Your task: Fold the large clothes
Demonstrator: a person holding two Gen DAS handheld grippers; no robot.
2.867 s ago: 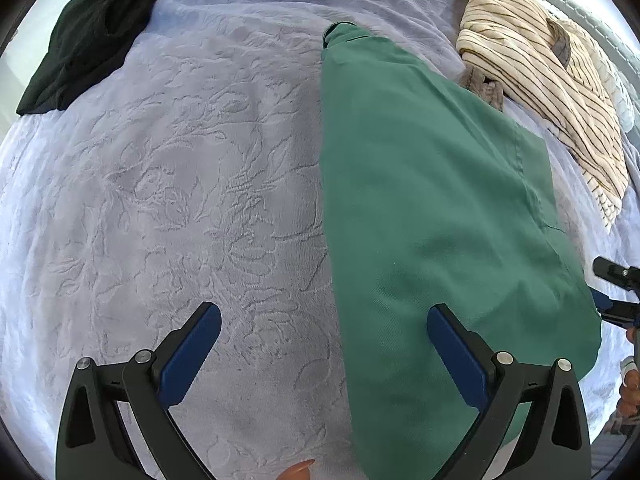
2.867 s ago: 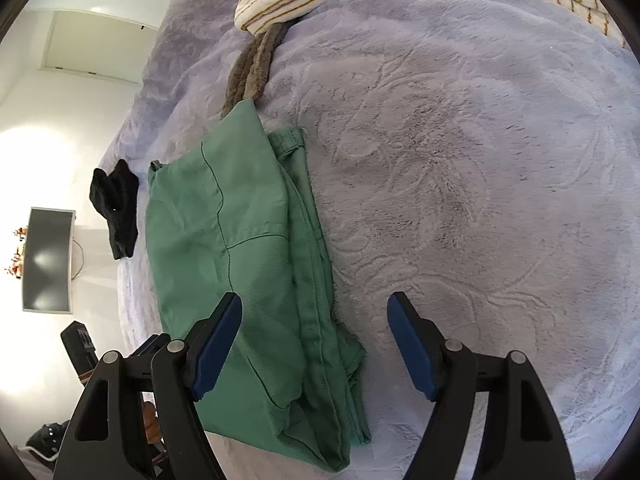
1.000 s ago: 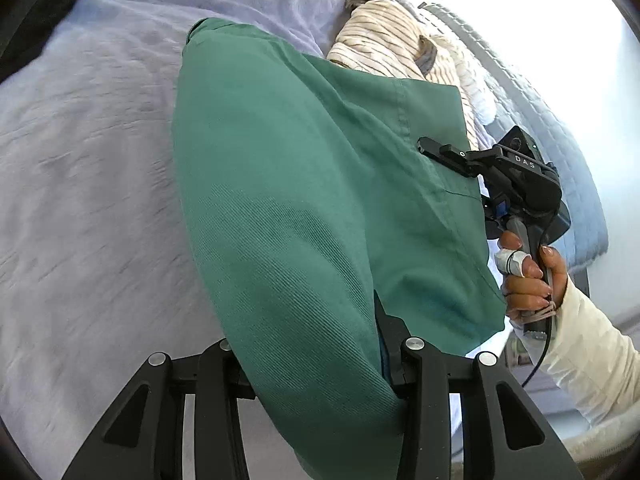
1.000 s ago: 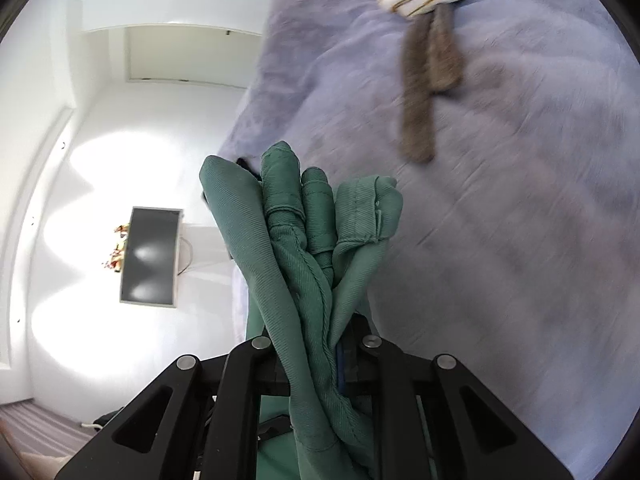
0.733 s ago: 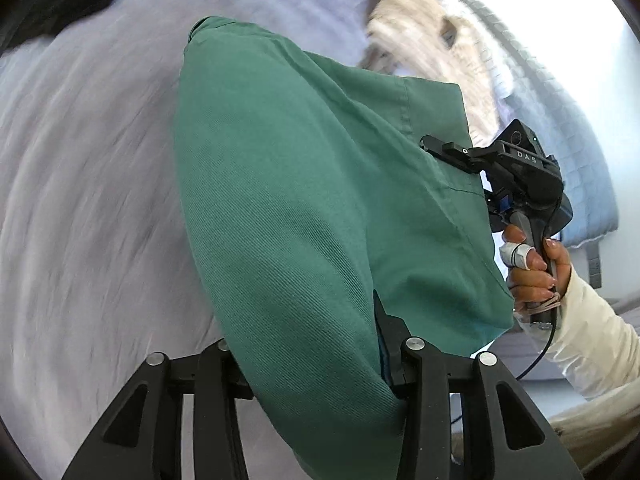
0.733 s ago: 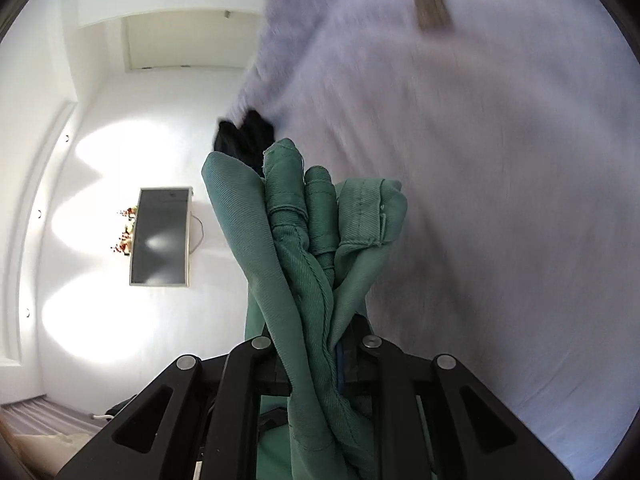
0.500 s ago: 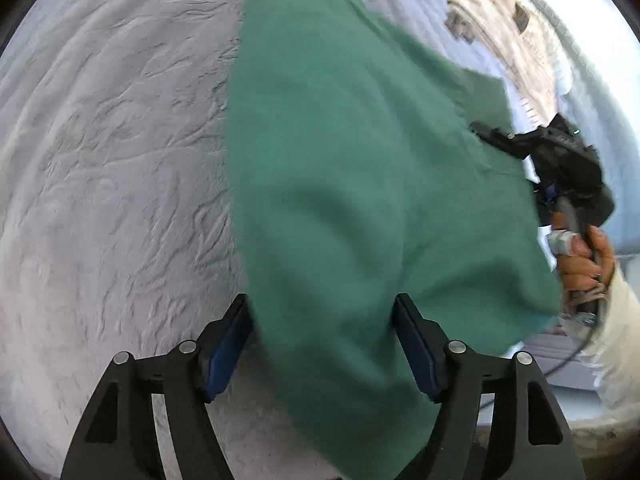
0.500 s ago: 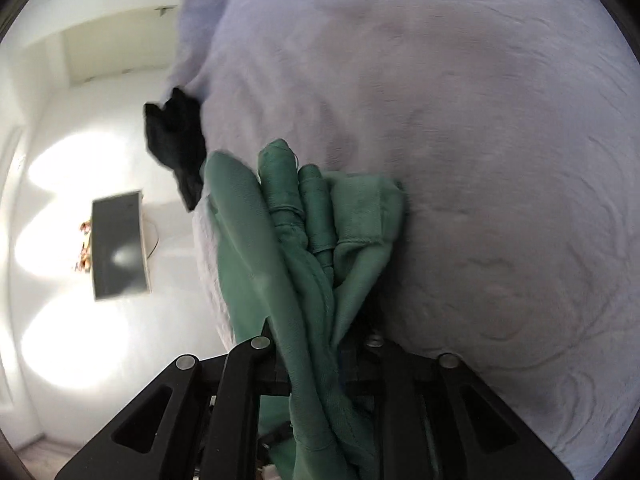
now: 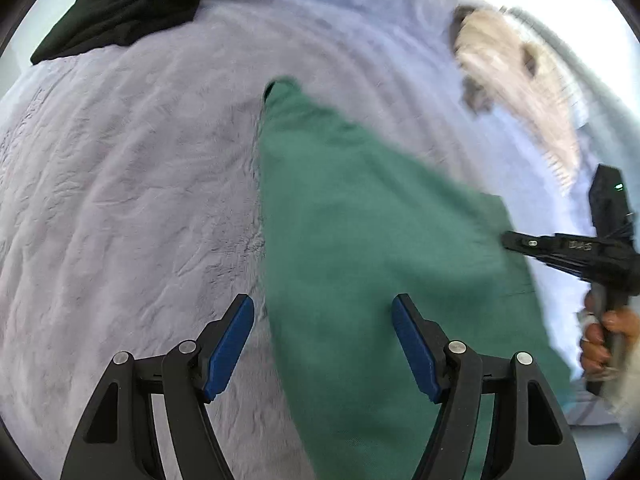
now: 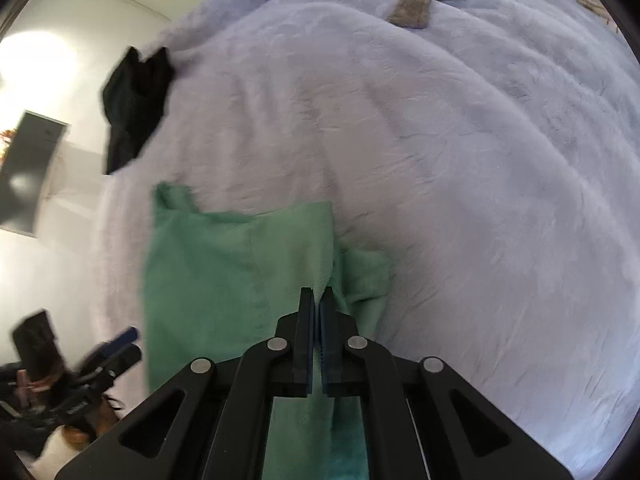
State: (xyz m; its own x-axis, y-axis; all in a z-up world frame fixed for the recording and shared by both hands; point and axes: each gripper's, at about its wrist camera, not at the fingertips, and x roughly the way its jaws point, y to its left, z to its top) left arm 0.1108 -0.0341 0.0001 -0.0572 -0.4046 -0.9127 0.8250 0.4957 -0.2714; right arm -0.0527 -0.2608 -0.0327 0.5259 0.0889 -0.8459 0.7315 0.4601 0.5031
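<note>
Left wrist view: green garment [image 9: 360, 248] spread flat on the lavender bed [image 9: 120, 200], left gripper [image 9: 324, 340] with fingers apart, gripping nothing.
Right wrist view: right gripper [image 10: 316, 300] with fingers pressed together above the garment's near edge; cannot tell whether cloth is pinched; black garment [image 10: 134, 100] well apart.

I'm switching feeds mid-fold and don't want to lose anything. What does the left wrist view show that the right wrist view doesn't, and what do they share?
Only the left wrist view: the left gripper open over the green garment's edge, and the hand that holds the right gripper's handle.

Only the right wrist view: the right gripper shut, nothing visibly pinched at its tips, and a dark screen on the wall.

Both: the green garment flat on the lilac blanket, the black garment at the far edge, the striped garment.
</note>
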